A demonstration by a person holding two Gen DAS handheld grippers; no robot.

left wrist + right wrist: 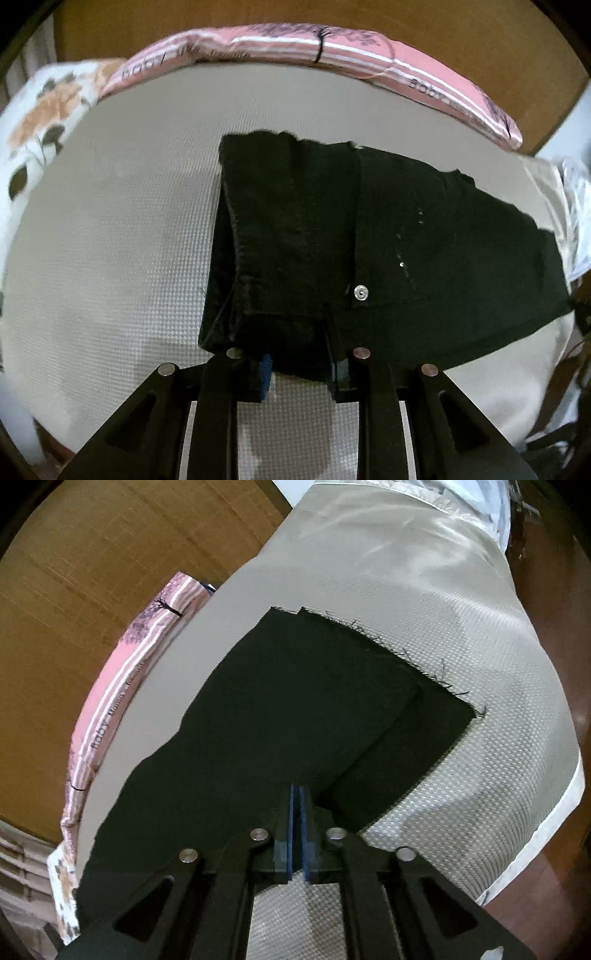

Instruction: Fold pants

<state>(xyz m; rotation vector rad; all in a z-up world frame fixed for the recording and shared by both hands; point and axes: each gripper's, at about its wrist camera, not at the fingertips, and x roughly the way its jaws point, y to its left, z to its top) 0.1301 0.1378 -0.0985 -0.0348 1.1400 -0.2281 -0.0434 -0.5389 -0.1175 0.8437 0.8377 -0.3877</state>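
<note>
Left hand-held gripper point(301, 369): fingers spread wide, straddling the near waistband edge of the black pants point(332, 240), which lie folded on the beige textured bed cover point(110, 240). Right hand-held gripper point(298, 823): blue pads pressed together, pinching the pants' near edge; frayed hems point(388, 642) beyond.
</note>
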